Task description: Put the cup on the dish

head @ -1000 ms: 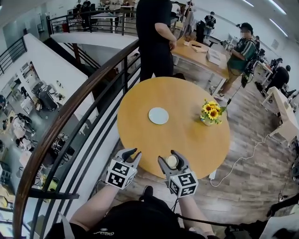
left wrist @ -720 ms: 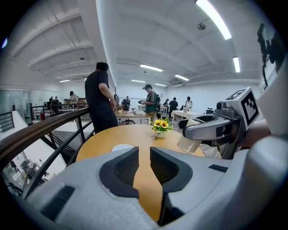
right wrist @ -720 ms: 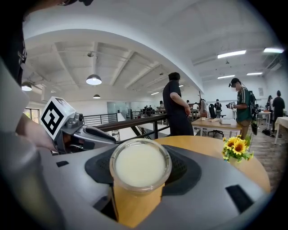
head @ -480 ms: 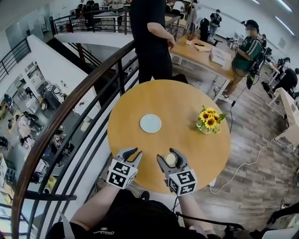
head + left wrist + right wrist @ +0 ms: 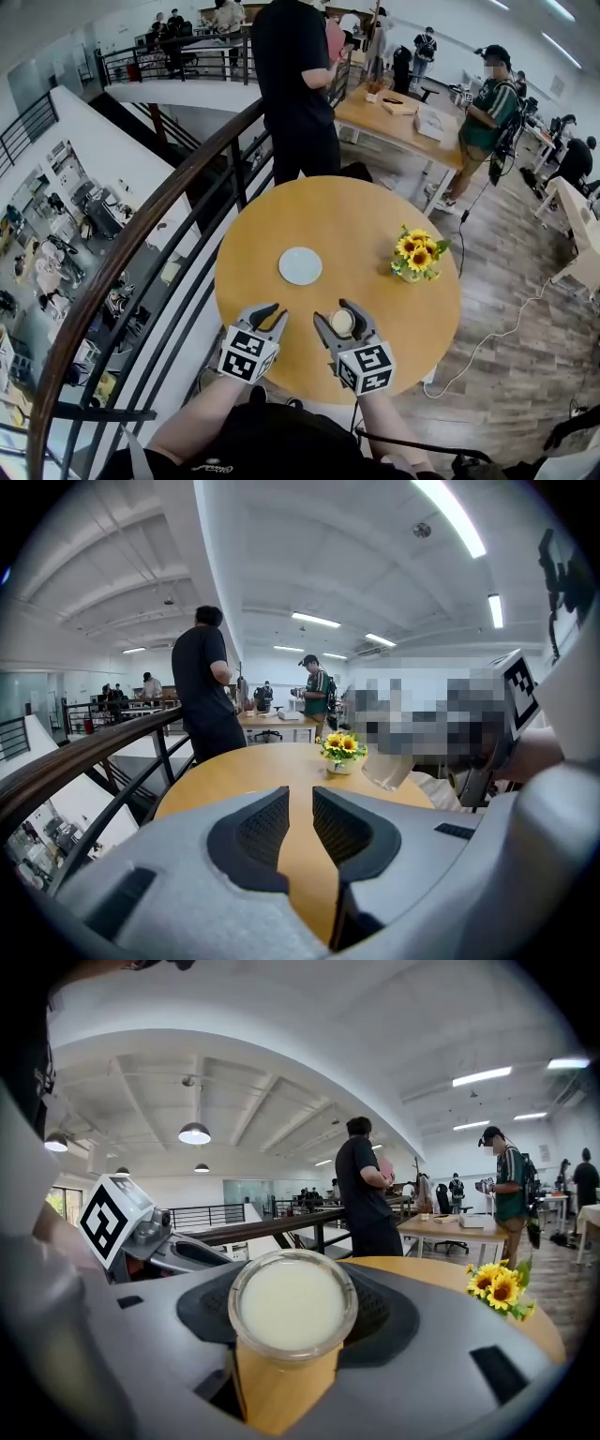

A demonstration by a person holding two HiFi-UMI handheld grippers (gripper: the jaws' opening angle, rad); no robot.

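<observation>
A white dish (image 5: 300, 265) lies on the round wooden table (image 5: 375, 216), left of its middle. Near the table's front edge my right gripper (image 5: 343, 324) is shut on a clear cup (image 5: 344, 322) of milky liquid. In the right gripper view the cup (image 5: 292, 1307) fills the space between both pads. Whether the cup rests on the table or hangs above it I cannot tell. My left gripper (image 5: 267, 317) is beside it to the left, open by a narrow gap with only tabletop between its pads (image 5: 262, 832). The cup (image 5: 386, 769) also shows at the right of the left gripper view.
A small pot of sunflowers (image 5: 415, 253) stands at the table's right side. A person in black (image 5: 295, 84) stands at the far edge. A curved dark railing (image 5: 169, 216) runs along the left, with a drop to a lower floor. Desks and people are behind.
The head view has shifted, and the dish now appears lower and nearer to the grippers. Both grippers keep their places at the front edge; the right stays shut on the cup.
</observation>
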